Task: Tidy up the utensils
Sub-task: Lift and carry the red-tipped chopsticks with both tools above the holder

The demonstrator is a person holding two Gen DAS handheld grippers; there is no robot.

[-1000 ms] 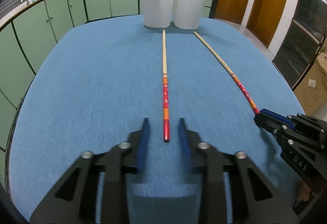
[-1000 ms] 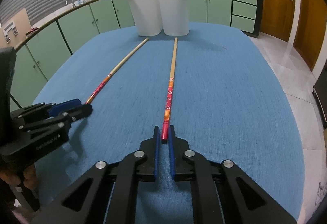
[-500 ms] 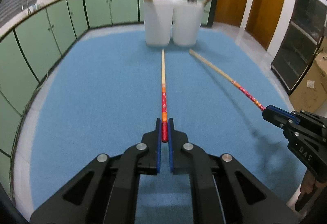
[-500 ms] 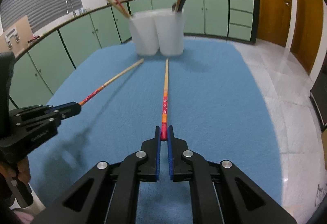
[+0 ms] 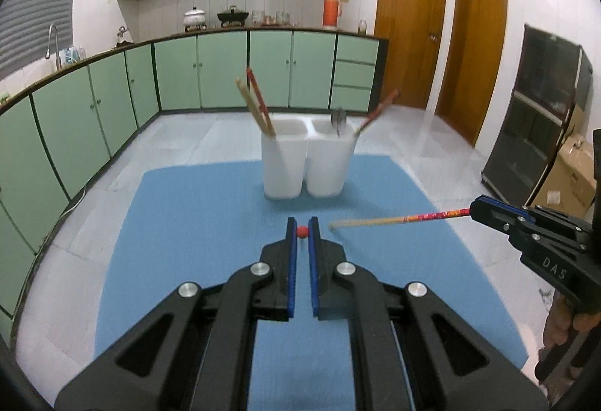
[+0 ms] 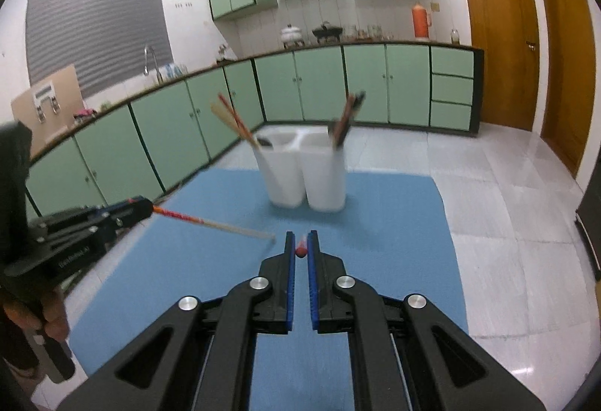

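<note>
Each chopstick is clamped by its red end and held above the blue tabletop [image 5: 188, 223]. The left tongs [image 5: 302, 231] are closed on the left chopstick [image 6: 210, 222]; the right tongs [image 6: 300, 249] are closed on the right chopstick [image 5: 398, 219]. The white holder [image 5: 308, 163] stands beyond both.

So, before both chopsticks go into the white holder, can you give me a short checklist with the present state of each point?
1. Left gripper shut on the left chopstick: ok.
2. Right gripper shut on the right chopstick: ok.
3. Both chopsticks lifted clear of the blue mat: ok.
4. White holder upright on the mat, ahead of both grippers: ok.
5. Free room in the compartments: cannot tell; each already holds utensils.
6. Chopstick tips aimed at the holder's openings: not ok; the two sticks point across each other, in front of the holder.
</note>
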